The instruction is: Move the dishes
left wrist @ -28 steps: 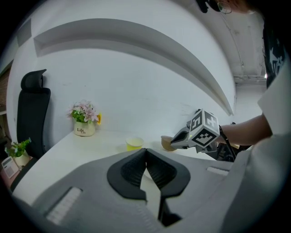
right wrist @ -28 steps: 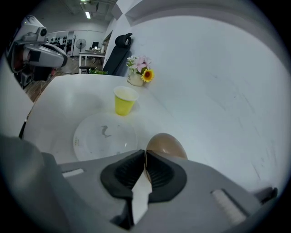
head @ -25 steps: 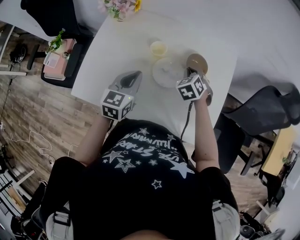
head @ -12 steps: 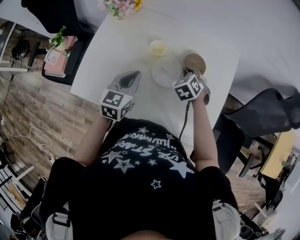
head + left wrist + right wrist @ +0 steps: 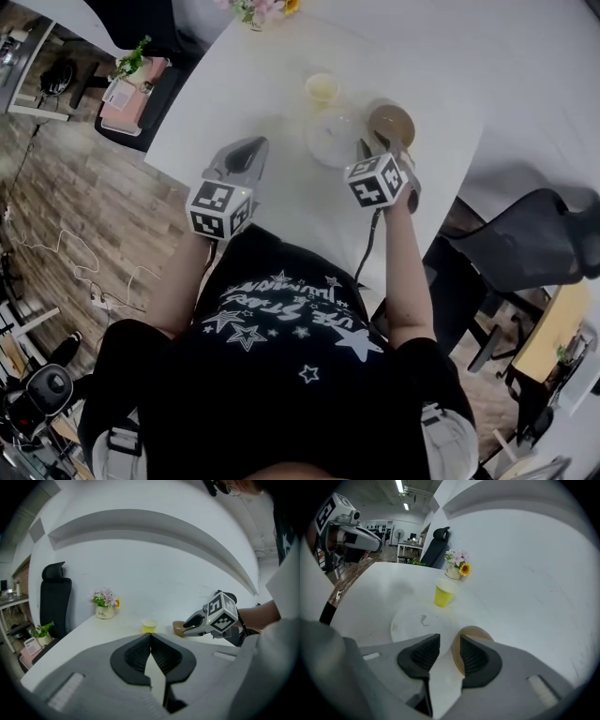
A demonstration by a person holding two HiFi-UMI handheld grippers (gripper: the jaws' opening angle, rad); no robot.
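Three dishes stand on the white table (image 5: 244,89): a yellow cup (image 5: 322,87) (image 5: 445,593), a white plate (image 5: 334,134) (image 5: 423,620) and a brown bowl (image 5: 391,122) (image 5: 478,632). My right gripper (image 5: 373,148) (image 5: 450,641) is open at the bowl's near left rim. That rim shows in the gap, close against the right pad, and the left pad stands apart over the plate's edge. My left gripper (image 5: 249,152) (image 5: 151,637) is shut on nothing, hovering over bare table left of the plate. From it I see the cup (image 5: 149,626) and bowl (image 5: 177,628) ahead.
A small pot of flowers (image 5: 262,9) (image 5: 105,607) stands at the table's far edge. A black office chair (image 5: 54,599) is beyond the table's left end, another chair (image 5: 525,234) to the right. The table's near edge is just in front of the person's body.
The head camera has shifted, so the table sits a little higher in view. Both grippers keep about the same places over the table.
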